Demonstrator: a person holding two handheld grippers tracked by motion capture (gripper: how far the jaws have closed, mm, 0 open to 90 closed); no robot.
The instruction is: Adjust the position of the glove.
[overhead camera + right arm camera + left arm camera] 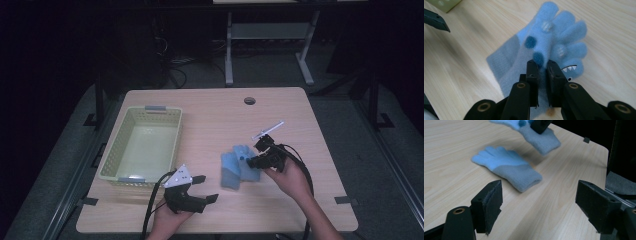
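Two light blue knitted gloves are at the middle of the wooden table (210, 115). One glove (509, 168) lies flat, also seen in the high view (229, 174). The other glove (559, 32), with dark dots and a toothy face, is pinched in my right gripper (542, 67), which is shut on it near the cuff. In the left gripper view this glove (544, 141) hangs just above the table under the right gripper (540, 125). In the high view my right gripper (254, 161) is at the gloves' right edge. My left gripper (206, 188) (540, 192) stands open near the front edge, left of the gloves, nothing between its pads.
A pale green plastic basket (142, 145) sits on the table's left side with nothing in it. A round cable hole (249, 100) is near the far edge. Black cables trail from both grippers over the front edge. A desk frame (270, 35) stands beyond the table.
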